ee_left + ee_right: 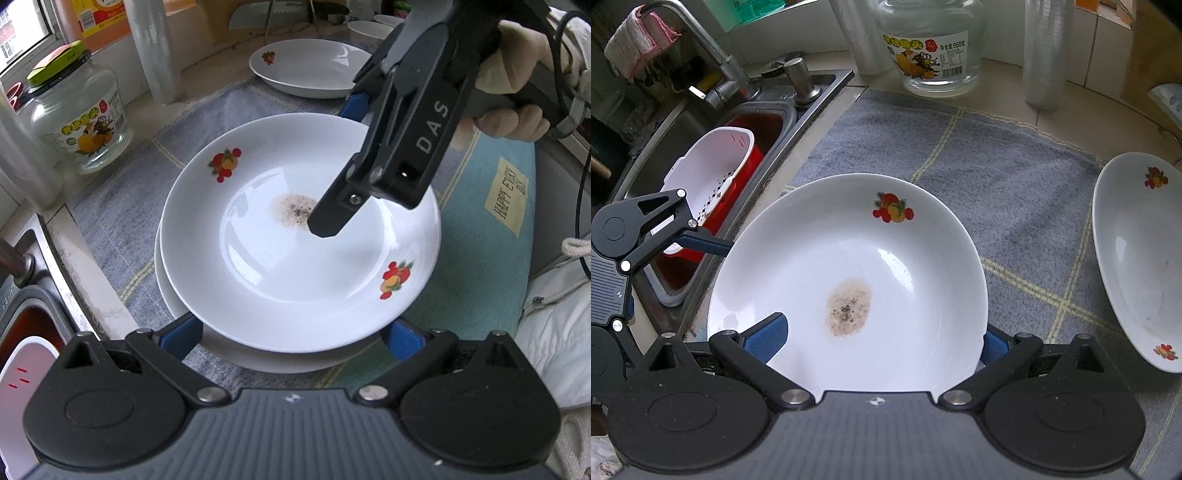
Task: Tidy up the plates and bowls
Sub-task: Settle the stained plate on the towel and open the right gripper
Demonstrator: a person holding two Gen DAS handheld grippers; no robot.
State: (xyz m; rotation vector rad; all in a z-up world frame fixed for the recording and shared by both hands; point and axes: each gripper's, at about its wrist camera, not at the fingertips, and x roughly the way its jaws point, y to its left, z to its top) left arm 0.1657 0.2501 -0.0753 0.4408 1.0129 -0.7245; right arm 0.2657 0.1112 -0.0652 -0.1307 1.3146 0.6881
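Stacking step: stained plate (846, 280) sits atop a second plate (184, 314) between the spread left tongs (291, 339), right tongs (875, 343) apart astride its rim; next, likely fetching the far plate (1137, 266).

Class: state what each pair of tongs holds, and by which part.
Nothing is clearly gripped: the left tongs and right tongs both stand open, flanking opposite edges of the stained top plate.
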